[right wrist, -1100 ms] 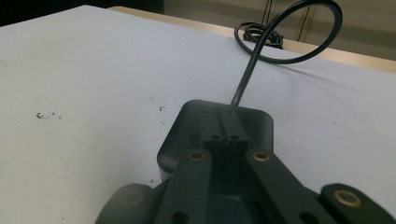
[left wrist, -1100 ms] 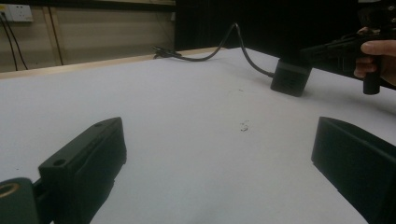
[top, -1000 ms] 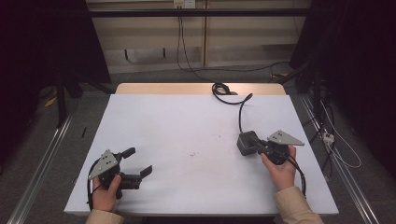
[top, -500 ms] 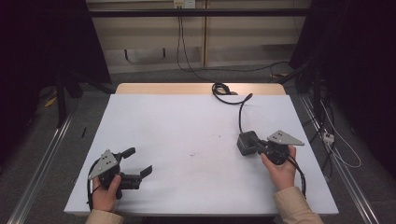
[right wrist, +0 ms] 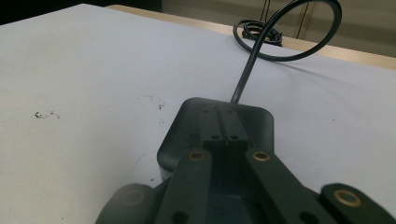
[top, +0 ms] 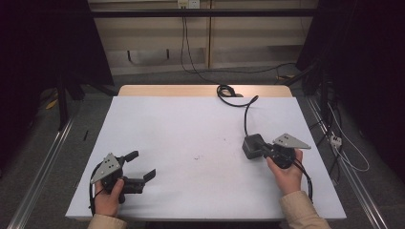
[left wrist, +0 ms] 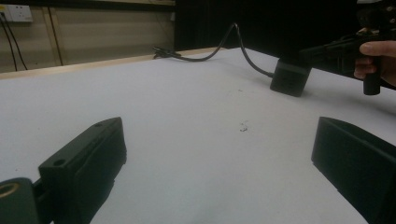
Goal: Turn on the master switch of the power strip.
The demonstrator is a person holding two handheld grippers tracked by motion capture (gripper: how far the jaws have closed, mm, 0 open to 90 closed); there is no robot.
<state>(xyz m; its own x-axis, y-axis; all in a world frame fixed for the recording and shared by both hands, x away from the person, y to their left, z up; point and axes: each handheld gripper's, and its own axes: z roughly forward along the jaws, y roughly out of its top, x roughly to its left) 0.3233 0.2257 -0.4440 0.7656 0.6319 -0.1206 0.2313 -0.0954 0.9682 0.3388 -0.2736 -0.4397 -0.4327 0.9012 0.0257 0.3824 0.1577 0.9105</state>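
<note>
A black adapter block [top: 251,145] lies on the white table [top: 191,124] right of centre. Its black cable [top: 246,110] runs back to a coil [top: 224,90] at the far edge. My right gripper [top: 261,149] points left at the block, and in the right gripper view its jaws [right wrist: 223,127] lie pressed together over the top of the block [right wrist: 177,135]. My left gripper [top: 142,165] is near the front left corner with its jaws wide apart and nothing between them [left wrist: 219,154]. In the left gripper view the block [left wrist: 289,77] and the right gripper [left wrist: 322,51] are at the upper right.
A small dark mark [top: 197,156] sits on the table's middle. A bare wooden strip [top: 167,89] runs along the far edge. Cables trail on the floor [top: 344,152] to the right, and metal rails [top: 43,157] flank the table.
</note>
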